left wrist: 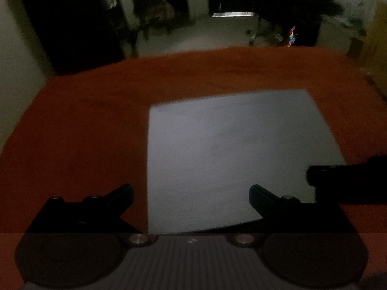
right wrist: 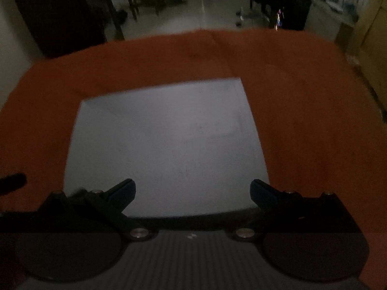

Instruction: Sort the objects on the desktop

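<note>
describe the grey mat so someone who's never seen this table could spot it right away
An orange-red cloth covers the whole table. On it, just ahead of both open claws, lies the grey mat: a flat, pale, roughly square sheet with nothing visible on it. It is the only grey patch on the cloth.

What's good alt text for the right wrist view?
Dim fisheye view along the open, empty right gripper, its two dark fingers spread wide over a plain grey square mat lying on an orange tablecloth. No desktop objects show on the mat or cloth. A dark tip, probably the left gripper, pokes in at the left edge; a blurred dark room lies beyond.
</note>
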